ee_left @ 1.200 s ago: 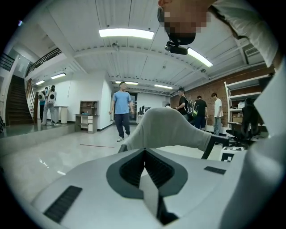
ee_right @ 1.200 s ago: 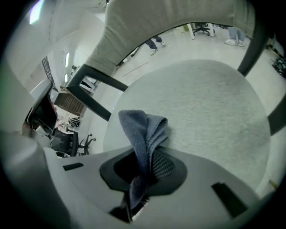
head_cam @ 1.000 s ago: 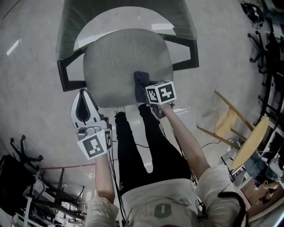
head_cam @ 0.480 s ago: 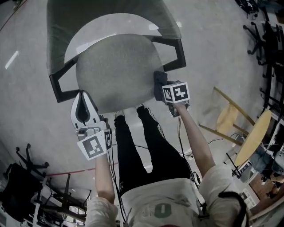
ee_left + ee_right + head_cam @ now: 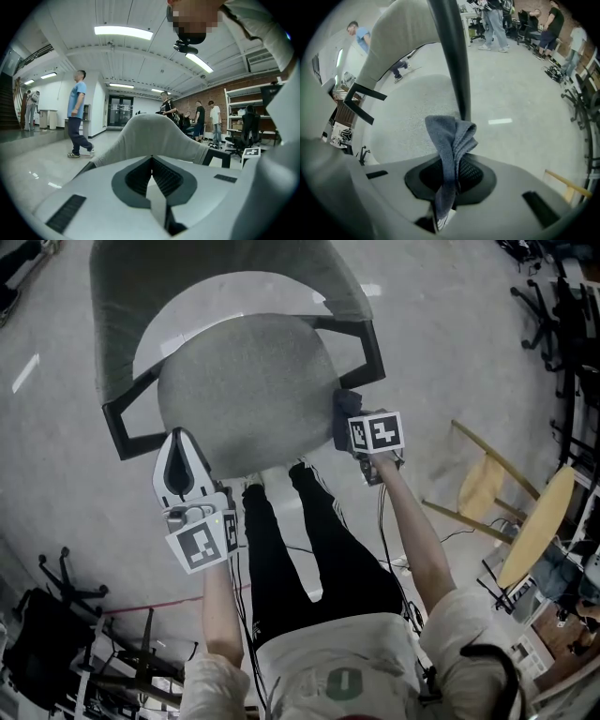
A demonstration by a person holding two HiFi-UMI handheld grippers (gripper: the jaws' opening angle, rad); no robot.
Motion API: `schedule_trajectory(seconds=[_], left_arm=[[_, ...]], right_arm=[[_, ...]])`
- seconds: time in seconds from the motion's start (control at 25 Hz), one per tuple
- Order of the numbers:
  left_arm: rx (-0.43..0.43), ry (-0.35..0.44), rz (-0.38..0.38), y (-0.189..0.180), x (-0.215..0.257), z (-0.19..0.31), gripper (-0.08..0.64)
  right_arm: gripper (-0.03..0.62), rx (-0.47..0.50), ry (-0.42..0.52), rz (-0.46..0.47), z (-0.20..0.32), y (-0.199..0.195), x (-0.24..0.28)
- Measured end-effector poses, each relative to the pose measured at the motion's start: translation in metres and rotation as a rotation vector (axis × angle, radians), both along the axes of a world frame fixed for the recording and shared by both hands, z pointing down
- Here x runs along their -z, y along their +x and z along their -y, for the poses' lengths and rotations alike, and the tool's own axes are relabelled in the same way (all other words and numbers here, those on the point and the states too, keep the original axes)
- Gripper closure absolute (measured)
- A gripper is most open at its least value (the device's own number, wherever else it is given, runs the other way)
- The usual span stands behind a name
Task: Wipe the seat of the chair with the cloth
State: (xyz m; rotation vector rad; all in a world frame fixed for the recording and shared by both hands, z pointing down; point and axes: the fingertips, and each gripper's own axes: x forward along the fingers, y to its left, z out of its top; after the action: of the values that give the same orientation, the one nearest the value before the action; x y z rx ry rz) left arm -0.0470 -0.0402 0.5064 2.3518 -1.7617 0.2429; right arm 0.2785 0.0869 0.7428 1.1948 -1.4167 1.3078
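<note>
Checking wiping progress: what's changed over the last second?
The right tool, shut on the cloth, swept it across the seat from front middle to the right edge by the armrest. The left tool stayed shut and empty, front left of the seat.

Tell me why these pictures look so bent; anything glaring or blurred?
Head view: the wide lens curves the floor, streaked with light glare. Left gripper view: fisheye circle, dark corners, bright ceiling light. Right gripper view: same bending; the cloth looks fairly sharp.
</note>
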Motion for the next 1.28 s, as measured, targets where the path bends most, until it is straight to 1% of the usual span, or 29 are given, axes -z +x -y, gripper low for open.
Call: schedule_trajectory(seconds=[0.12,0.16,0.24,0.36,0.44,0.6,0.68,0.84,0.96,1.08,1.16,1.2,1.28], left_arm=[[-0.001,0.012,-0.009,0.006,0.012,0.005,0.546],[0.007,0.022,-0.017,0.006,0.022,0.008,0.546],[0.030,0.047,-0.040,0.006,0.049,0.015,0.545],[0.054,0.082,-0.068,0.008,0.102,0.025,0.546],[0.056,0.114,-0.078,0.010,0.145,0.033,0.545],[0.040,0.243,-0.086,0.023,0.248,0.055,0.545],[0.036,0.287,-0.098,0.032,0.292,0.052,0.546],[0.010,0.341,-0.094,0.049,0.362,0.030,0.545],[-0.035,0.392,-0.081,0.047,0.407,0.013,0.545],[-0.073,0.458,-0.059,0.037,0.438,-0.005,0.546],[-0.084,0.493,-0.046,0.035,0.452,-0.017,0.545],[-0.085,0.504,-0.046,0.036,0.456,-0.023,0.546],[-0.086,0.514,-0.055,0.041,0.459,-0.032,0.546]], right_arm=[[0.543,-0.008,0.018,0.012,0.008,-0.016,0.020],[0.543,0.002,0.040,0.022,0.015,-0.025,0.032],[0.543,0.018,0.117,0.051,0.038,-0.047,0.065],[0.543,-0.008,0.269,0.127,0.081,-0.082,0.133],[0.543,-0.001,0.383,0.157,0.111,-0.103,0.190],[0.543,0.113,0.657,0.136,0.170,-0.126,0.324],[0.543,0.148,0.796,0.130,0.181,-0.130,0.390],[0.543,0.174,1.053,0.147,0.169,-0.134,0.516],[0.543,0.228,1.239,0.113,0.146,-0.156,0.594],[0.543,0.279,1.412,0.071,0.122,-0.182,0.648],[0.543,0.294,1.516,0.074,0.103,-0.191,0.677],[0.543,0.297,1.553,0.086,0.094,-0.194,0.689],[0.543,0.290,1.596,0.117,0.080,-0.195,0.702]])
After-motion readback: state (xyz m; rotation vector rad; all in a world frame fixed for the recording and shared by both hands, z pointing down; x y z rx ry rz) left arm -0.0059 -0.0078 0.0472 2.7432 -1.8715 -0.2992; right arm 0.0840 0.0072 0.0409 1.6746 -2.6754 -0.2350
